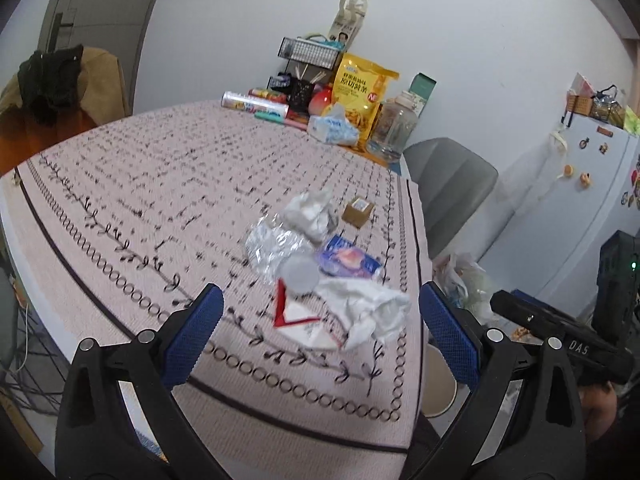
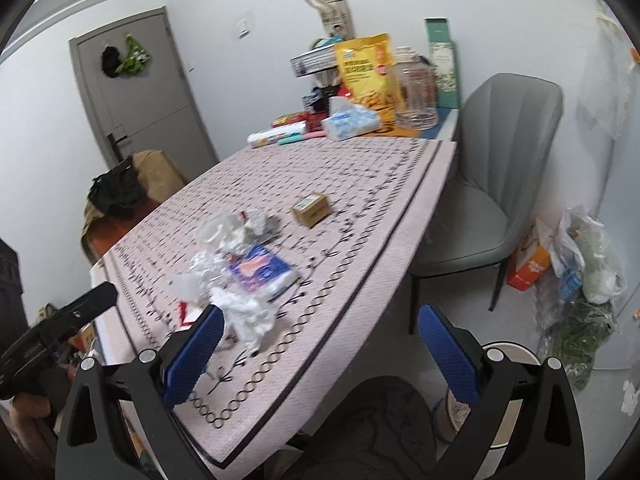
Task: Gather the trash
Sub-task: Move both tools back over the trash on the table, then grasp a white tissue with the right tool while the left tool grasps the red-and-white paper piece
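The crumpled white tissue [image 1: 366, 312] lies on the counter [image 1: 160, 200], between the spread, empty left fingers [image 1: 194, 334]. The right fingers [image 2: 192, 354] are spread and empty too, with the tissue [image 2: 250, 316] just beside the left one.

Even, soft indoor light, source unclear; motion blur smears the bench [image 1: 132, 184] ahead; fisheye edges bend and darken.

The right gripper [image 2: 318, 334] hung wide open over the table's [image 2: 372, 216] near edge — crumpled white tissue [image 2: 250, 316] just beside its left finger, blue packet [image 2: 262, 270] and small cardboard box [image 2: 312, 208] beyond.
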A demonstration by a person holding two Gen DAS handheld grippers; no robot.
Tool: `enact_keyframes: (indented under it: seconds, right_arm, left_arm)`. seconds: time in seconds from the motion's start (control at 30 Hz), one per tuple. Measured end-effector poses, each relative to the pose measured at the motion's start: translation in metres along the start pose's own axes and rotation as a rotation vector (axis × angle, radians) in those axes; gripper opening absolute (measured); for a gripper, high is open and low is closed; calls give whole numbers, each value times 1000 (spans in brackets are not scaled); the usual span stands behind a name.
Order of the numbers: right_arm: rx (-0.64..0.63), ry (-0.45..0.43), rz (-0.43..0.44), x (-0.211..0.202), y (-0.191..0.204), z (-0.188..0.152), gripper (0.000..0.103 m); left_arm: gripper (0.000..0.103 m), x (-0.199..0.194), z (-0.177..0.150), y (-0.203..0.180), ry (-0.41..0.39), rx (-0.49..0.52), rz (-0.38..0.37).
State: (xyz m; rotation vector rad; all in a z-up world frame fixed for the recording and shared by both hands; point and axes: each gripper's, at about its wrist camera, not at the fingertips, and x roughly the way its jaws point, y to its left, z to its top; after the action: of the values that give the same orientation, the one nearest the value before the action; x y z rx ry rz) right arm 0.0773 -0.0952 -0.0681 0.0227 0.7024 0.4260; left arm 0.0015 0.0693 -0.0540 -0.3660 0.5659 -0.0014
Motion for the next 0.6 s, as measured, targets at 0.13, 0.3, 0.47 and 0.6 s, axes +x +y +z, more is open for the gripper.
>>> enact_keyframes:
  seconds: [0.13, 0.3, 0.47, 0.6]
  right_arm:
    - [-50, 46, 34, 12, 14, -6, 91]
    - [-73, 112, 87, 31, 27, -12, 77]
    - [-112, 152, 125, 55, 40, -13, 72]
    - [-105, 181, 139, 76, 43, -11, 66]
  left_arm:
    - [97, -2, -10, 15, 18, -35, -1]
    - [80, 6, -16, 25, 61, -53, 3]
    - [72, 14, -19, 29, 89, -66, 10]
    - [70, 24, -18, 33, 119, -88, 17]
